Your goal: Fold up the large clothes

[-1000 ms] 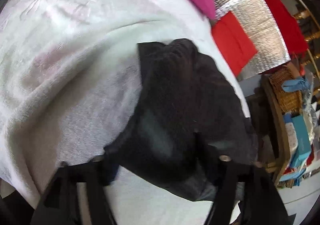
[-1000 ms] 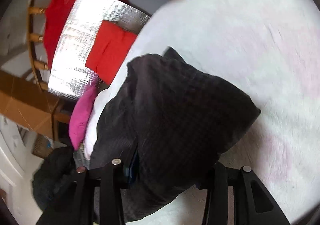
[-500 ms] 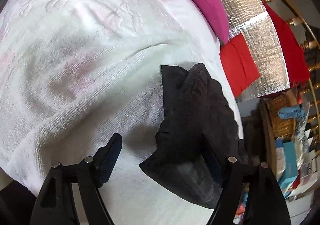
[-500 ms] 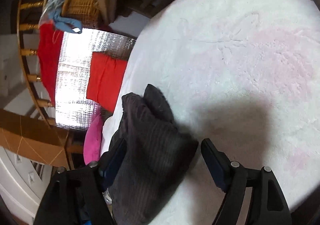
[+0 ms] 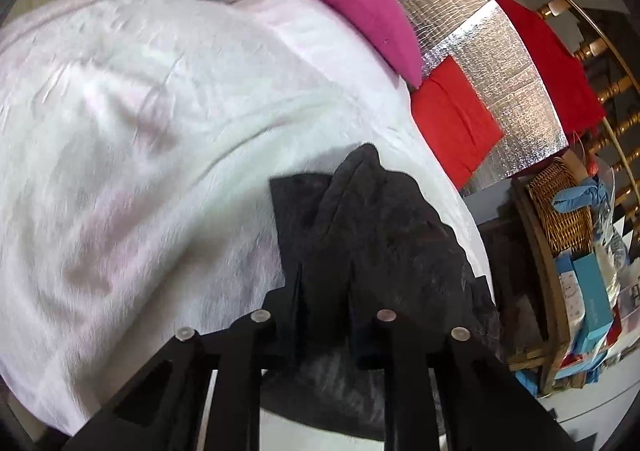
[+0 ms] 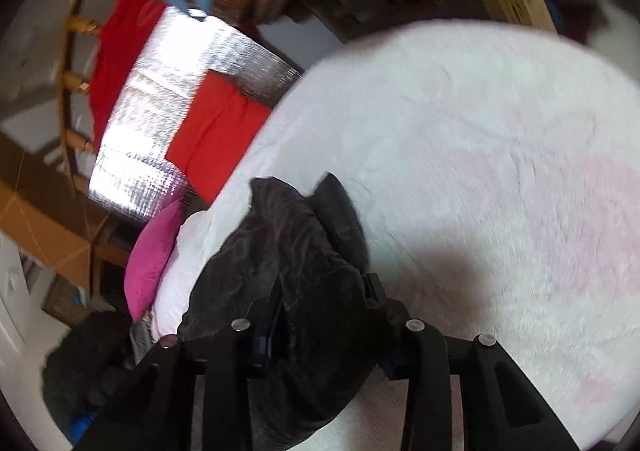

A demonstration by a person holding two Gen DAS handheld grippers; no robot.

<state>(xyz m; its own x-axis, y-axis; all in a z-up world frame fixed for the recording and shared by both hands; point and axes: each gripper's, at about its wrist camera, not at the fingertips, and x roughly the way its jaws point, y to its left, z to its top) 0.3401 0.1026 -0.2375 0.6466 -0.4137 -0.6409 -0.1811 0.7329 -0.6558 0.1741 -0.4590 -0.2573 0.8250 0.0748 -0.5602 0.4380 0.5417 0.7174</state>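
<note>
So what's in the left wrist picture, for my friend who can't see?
The left gripper is pinching a bunched dark grey fabric garment that lies on a fluffy white and pale pink blanket. Behind it are a bright pink pillow, a flat red cushion and a shiny silver foil mat.

Dark grey, nearly black garment point(image 5: 384, 227), soft ribbed or waffle-textured fabric, bunched into a crumpled mound with a peaked fold on top. It lies on the white-and-pink fluffy blanket point(image 5: 160, 123), close to the blanket's edge. The right wrist view shows the same garment point(image 6: 288, 275) heaped, not flat.
</note>
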